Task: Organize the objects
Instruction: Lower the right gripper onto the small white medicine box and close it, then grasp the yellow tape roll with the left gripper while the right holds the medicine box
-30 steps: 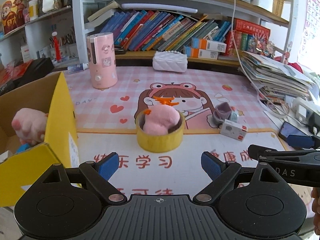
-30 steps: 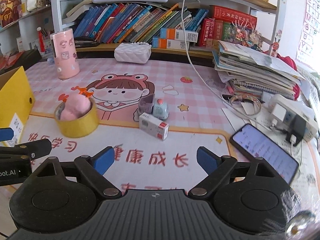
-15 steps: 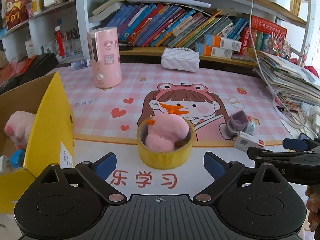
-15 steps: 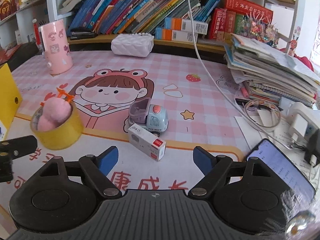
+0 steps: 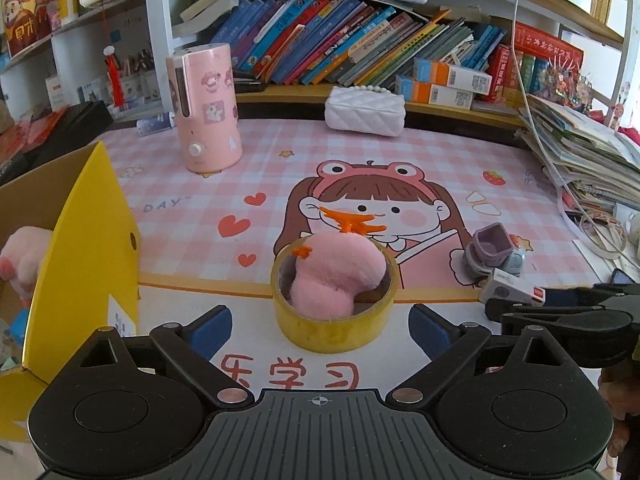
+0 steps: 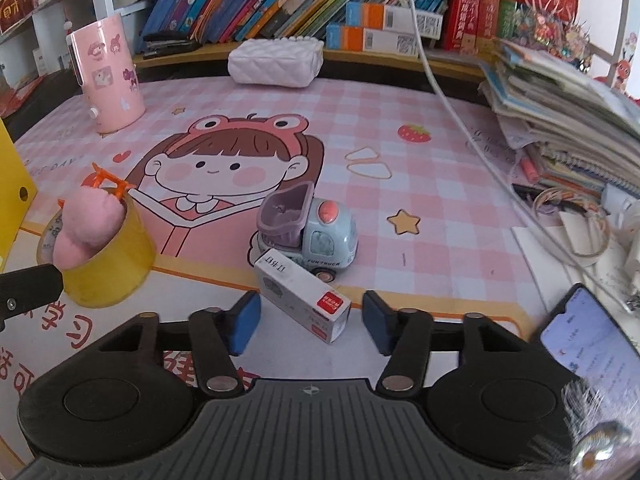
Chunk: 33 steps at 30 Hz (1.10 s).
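A small white staple box point(image 6: 302, 295) with a red label lies on the surface, slanted, its far end touching the front of a pale blue toy truck point(image 6: 308, 232) that carries a purple bucket. The right hand-held gripper point(image 6: 311, 322) sits low just behind the box, its blue pads spread apart on either side of the box's near end, released and grasping nothing.

Off to the left stands a yellow roll of tape point(image 5: 334, 300) on its flat side, with a pink plush toy point(image 5: 336, 270) stuffed into its core and an orange tuft poking out on top. The left hand-held gripper point(image 5: 320, 326) faces that roll, jaws wide apart to both sides of it, not touching it, also released.

Further left is an open yellow cardboard box point(image 5: 86, 240) with another pink plush point(image 5: 20, 264) showing inside. The surface wears a pink checked mat point(image 6: 400, 92) printed with a cartoon girl. Toward the back stand a pink cylindrical container point(image 5: 206, 106) and a white quilted pouch point(image 5: 364, 110), with a bookshelf point(image 5: 360, 44) behind. A stack of papers point(image 6: 568, 108) and a phone point(image 6: 588, 344) lie at the right.
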Each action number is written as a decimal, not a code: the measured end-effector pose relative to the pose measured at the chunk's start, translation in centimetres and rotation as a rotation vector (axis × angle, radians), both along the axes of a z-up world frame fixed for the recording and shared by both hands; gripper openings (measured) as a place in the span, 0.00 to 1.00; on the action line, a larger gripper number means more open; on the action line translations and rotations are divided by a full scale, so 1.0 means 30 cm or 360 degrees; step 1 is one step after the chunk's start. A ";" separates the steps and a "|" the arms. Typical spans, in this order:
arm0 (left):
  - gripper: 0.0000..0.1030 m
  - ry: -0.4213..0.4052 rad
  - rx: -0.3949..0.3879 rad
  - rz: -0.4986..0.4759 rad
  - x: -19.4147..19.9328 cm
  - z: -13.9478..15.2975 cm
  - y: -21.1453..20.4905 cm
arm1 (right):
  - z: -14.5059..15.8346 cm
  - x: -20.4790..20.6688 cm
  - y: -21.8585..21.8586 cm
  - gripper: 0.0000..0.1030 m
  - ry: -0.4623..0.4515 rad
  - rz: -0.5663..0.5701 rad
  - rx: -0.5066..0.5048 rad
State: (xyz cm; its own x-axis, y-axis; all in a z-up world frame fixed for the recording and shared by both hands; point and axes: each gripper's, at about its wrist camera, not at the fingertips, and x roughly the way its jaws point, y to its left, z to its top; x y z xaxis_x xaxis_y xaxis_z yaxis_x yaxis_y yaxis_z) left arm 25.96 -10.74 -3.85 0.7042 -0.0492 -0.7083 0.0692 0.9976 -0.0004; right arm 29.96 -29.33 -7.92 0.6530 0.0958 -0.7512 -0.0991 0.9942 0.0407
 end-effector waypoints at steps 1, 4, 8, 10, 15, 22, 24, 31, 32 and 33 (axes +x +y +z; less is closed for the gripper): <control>0.94 0.0000 0.0001 0.0002 0.002 -0.001 0.000 | -0.004 0.004 -0.001 0.41 0.0012 0.0004 0.0012; 0.94 0.0005 0.0003 0.0009 0.008 -0.006 0.001 | -0.005 0.005 0.000 0.31 -0.0008 0.0028 0.0013; 0.94 -0.0001 -0.0002 0.0017 0.016 -0.008 -0.004 | 0.003 -0.005 -0.003 0.16 -0.0003 0.0093 0.0061; 0.94 -0.0003 -0.0006 0.0018 0.022 -0.010 -0.007 | 0.020 -0.020 -0.001 0.13 -0.0023 0.0122 0.0071; 0.95 0.0000 -0.0015 0.0028 0.038 -0.017 -0.014 | 0.081 -0.066 -0.019 0.13 -0.0099 0.0146 0.0097; 0.98 -0.0026 -0.0011 0.0023 0.056 -0.028 -0.033 | 0.129 -0.119 -0.049 0.13 -0.0149 0.0134 0.0139; 0.98 -0.0022 -0.0004 0.0017 0.064 -0.035 -0.040 | 0.133 -0.127 -0.052 0.13 -0.0159 0.0139 0.0150; 0.98 0.0008 0.0081 -0.0020 0.117 -0.084 -0.075 | 0.136 -0.138 -0.062 0.13 -0.0171 0.0156 0.0169; 0.98 0.0027 0.0091 -0.0017 0.131 -0.092 -0.075 | 0.135 -0.137 -0.063 0.13 -0.0169 0.0158 0.0168; 0.98 0.0048 0.0087 -0.0010 0.143 -0.100 -0.073 | 0.134 -0.137 -0.064 0.13 -0.0167 0.0159 0.0168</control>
